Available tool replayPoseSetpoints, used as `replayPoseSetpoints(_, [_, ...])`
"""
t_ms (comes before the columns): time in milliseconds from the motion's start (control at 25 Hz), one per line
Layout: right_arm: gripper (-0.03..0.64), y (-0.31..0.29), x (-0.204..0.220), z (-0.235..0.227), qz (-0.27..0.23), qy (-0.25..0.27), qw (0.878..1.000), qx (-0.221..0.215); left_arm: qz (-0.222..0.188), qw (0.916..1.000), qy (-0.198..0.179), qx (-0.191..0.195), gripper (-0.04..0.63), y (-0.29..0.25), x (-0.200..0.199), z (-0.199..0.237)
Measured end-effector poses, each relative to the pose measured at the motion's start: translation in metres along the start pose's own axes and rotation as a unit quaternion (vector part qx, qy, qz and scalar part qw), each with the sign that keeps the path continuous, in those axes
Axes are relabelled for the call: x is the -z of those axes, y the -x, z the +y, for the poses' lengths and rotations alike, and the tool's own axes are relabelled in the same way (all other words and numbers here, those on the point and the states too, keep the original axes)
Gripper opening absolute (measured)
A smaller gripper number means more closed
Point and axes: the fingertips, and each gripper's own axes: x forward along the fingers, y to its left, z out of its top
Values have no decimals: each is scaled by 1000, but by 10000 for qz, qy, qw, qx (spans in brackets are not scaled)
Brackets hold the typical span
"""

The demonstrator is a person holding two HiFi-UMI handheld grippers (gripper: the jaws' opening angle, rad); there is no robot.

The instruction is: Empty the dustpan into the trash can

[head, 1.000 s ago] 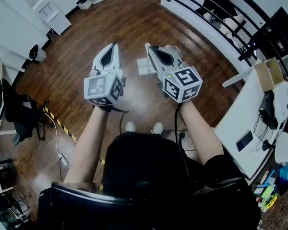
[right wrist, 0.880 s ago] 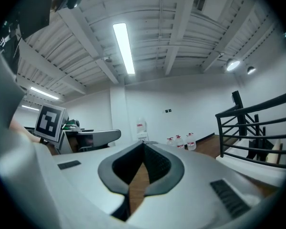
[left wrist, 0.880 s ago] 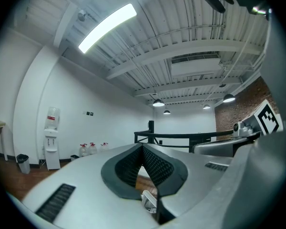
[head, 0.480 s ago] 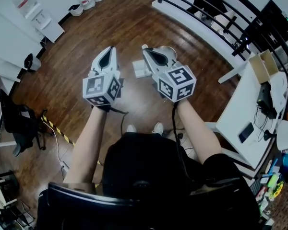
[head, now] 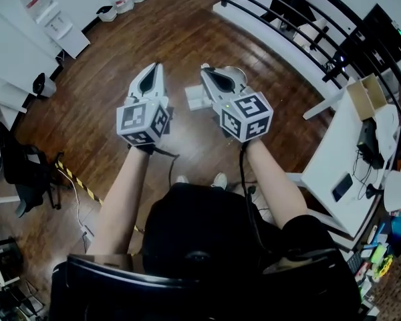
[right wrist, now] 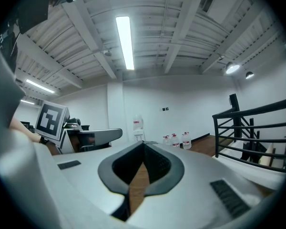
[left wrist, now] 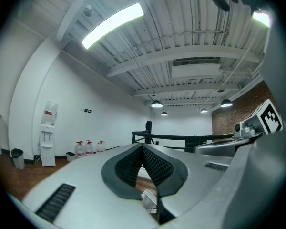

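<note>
In the head view my left gripper (head: 158, 66) and right gripper (head: 204, 67) are held side by side at about waist height over the wooden floor. Both are shut with nothing between their jaws. Below them on the floor lies a white object that looks like the dustpan (head: 198, 97). A round grey-rimmed container, probably the trash can (head: 236, 73), is partly hidden behind the right gripper. The left gripper view shows the left gripper (left wrist: 143, 146) with its pads together, and a bit of the white dustpan (left wrist: 149, 199) beneath them. In the right gripper view the right gripper (right wrist: 144, 144) has its jaws closed and empty.
A water dispenser (head: 59, 20) and water bottles (head: 120, 2) stand by the far wall. A black railing (head: 301, 19) runs along the right. There is a white desk (head: 341, 146) with clutter at the right, a black office chair (head: 23, 166) at the left, and striped tape (head: 80, 172) on the floor.
The head view has swung slightly and both grippers have shifted a little over the floor. Both have stayed shut and empty.
</note>
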Motion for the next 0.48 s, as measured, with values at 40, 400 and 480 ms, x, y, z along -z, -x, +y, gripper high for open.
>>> replayPoseSetpoints(40, [5,-1,0,0,7,-4,10000,9,2,10000,-3,-10,3,0,0,2])
replayPoseSetpoints(400, [3,-4,2,-3,34,-56,9999,93,10,10000,-7,-39,3,-1,2,6])
replayPoseSetpoints(480, [3,-4,2,-4,34,-52,9999,109,2,10000,-1,-32,3,0,2,7])
